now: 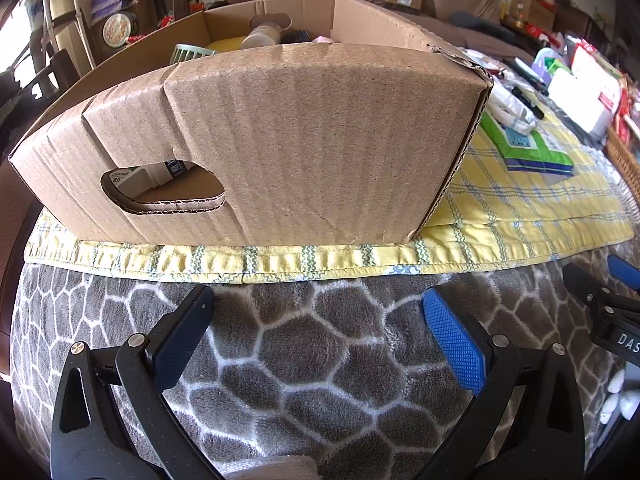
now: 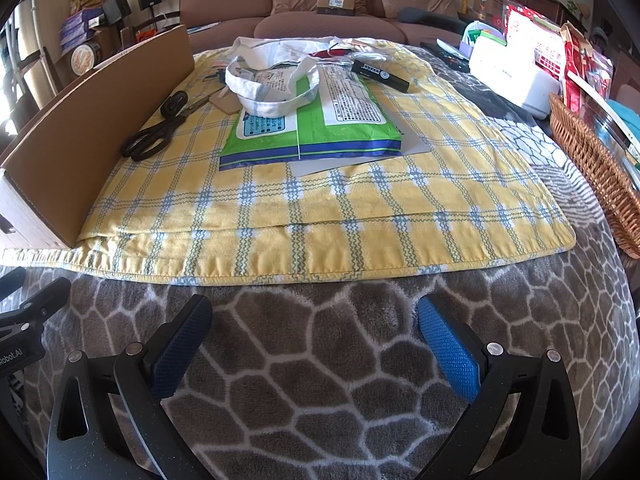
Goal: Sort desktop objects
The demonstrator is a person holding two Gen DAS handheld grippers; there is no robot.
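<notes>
From your left wrist camera, your left gripper point(image 1: 318, 328) hangs over the grey blanket point(image 1: 304, 360) with its fingers point(image 1: 454, 344) wide apart and nothing between them. Straight ahead at 12 o'clock the box point(image 1: 280, 140) fills the view, standing on the yellow cloth point(image 1: 520, 200) with a short wall toward you; its long axis runs away from you. A handle hole point(image 1: 164, 186) sits low on that wall at 10 o'clock, and the tops of a few things show over the far rim. At 2 o'clock, just beside the box's right corner, the green pack point(image 1: 528, 148) lies flat on the cloth. Your right gripper point(image 1: 612, 304) edges in at 3 o'clock.

From your right wrist camera, your right gripper point(image 2: 316, 332) also has its fingers point(image 2: 448, 348) spread wide, empty, over the blanket point(image 2: 320, 380). The cloth point(image 2: 320, 220) lies ahead. The green pack point(image 2: 312, 120) is at 12 o'clock, its long axis running roughly away from you, with a white bag point(image 2: 272, 80) slumped on its far end. The scissors point(image 2: 160, 128) lie at 11 o'clock beside the box wall point(image 2: 88, 120), handles toward you, blades pointing away toward 1 o'clock. A black tube point(image 2: 380, 74) lies at 1 o'clock, aligned 10 to 4 o'clock. A wicker basket point(image 2: 592, 168) stands at 3 o'clock, off the cloth.
</notes>
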